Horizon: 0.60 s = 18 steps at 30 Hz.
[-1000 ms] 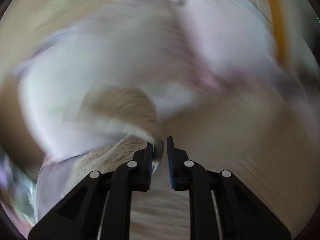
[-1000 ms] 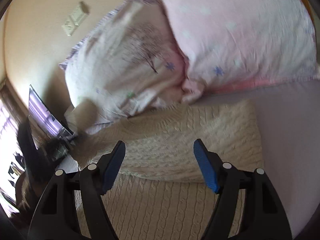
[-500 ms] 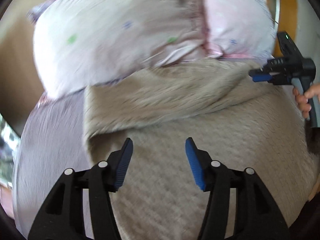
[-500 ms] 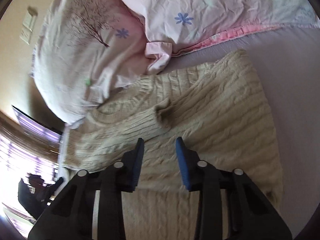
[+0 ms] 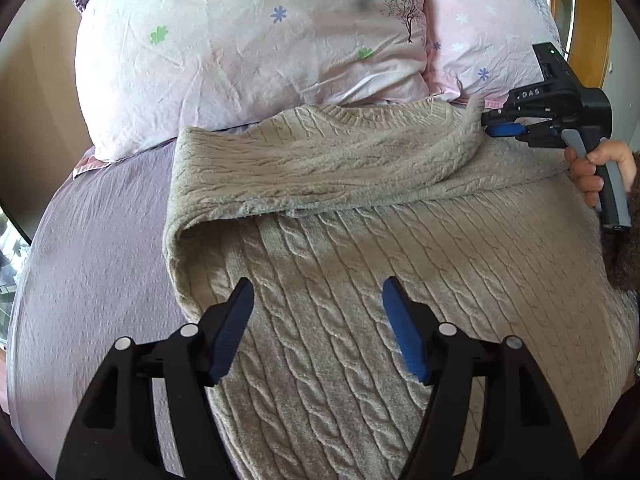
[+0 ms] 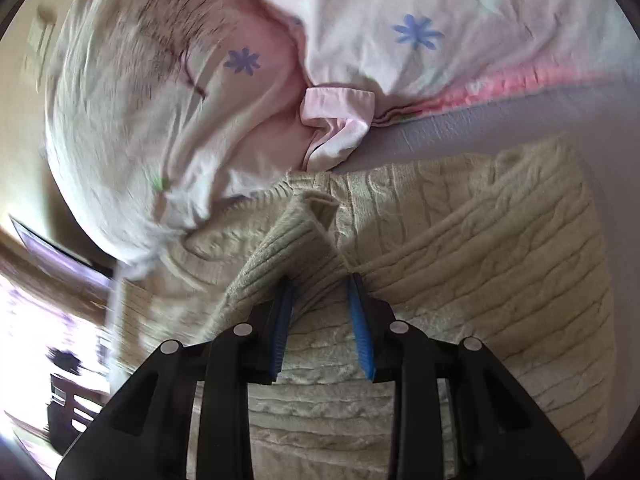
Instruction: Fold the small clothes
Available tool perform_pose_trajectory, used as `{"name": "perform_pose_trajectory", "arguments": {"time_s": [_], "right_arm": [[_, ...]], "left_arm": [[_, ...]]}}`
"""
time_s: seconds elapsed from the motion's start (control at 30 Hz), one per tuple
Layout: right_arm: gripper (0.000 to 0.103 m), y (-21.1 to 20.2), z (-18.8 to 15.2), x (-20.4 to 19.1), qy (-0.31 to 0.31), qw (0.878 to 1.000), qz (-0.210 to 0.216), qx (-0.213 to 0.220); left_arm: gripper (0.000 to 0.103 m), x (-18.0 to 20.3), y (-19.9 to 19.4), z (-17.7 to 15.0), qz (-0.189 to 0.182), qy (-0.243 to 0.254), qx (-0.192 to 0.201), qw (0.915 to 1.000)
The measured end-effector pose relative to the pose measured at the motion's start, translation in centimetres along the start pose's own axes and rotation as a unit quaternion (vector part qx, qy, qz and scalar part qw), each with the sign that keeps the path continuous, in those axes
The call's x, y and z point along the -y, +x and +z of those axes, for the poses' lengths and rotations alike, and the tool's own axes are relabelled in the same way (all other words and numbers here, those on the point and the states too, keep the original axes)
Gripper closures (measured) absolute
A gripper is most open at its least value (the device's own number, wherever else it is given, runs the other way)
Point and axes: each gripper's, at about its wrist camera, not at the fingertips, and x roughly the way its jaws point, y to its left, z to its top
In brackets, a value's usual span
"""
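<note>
A beige cable-knit sweater (image 5: 360, 280) lies flat on the bed, its left sleeve (image 5: 320, 160) folded across the chest towards the right. My left gripper (image 5: 318, 300) is open and empty, hovering above the sweater's lower body. My right gripper (image 6: 322, 288) is shut on the sleeve cuff (image 6: 316, 216), which bunches up between the blue pads. The right gripper also shows in the left wrist view (image 5: 500, 128) at the far right, pinching the cuff near the collar.
Two pink flowered pillows (image 5: 248, 48) (image 5: 488, 32) lie just behind the sweater's collar. A lilac bedsheet (image 5: 92, 264) is bare to the left of the sweater. A wooden frame (image 5: 592, 20) stands at the far right.
My left gripper let go of the sleeve, opened and pulled back over the sweater's body. My right gripper closed on the sleeve cuff and lifted it.
</note>
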Motion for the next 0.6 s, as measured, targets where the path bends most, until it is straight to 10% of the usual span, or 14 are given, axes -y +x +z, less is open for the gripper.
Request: {"name": "perform_pose_trajectory", "arguments": {"time_s": [0.07,0.17,0.5,0.6], "right_arm": [[0.072,0.1,0.2,0.9,0.024,0.999,0.022,0.001],[0.1,0.5,0.4,0.6,0.001,1.0,0.02,0.011],[0.102,-6.7,-0.3,-0.2,-0.041,0.99,0.014,0.131],[0.101,-6.7,0.2,0.9,-0.02,0.994,0.005,0.104]], "left_arm": [[0.034,-0.2,0.3,0.1,-0.004,-0.004,-0.003,1.0],[0.034,-0.5,0.7,0.0,-0.007,-0.011,-0.012,0.9998],[0.031,-2.1,1.0,-0.2,-0.024,-0.047,-0.015,0.9985],[0.029,-1.9,1.1,-0.1,-0.024,-0.044,-0.017,0.9986]]}}
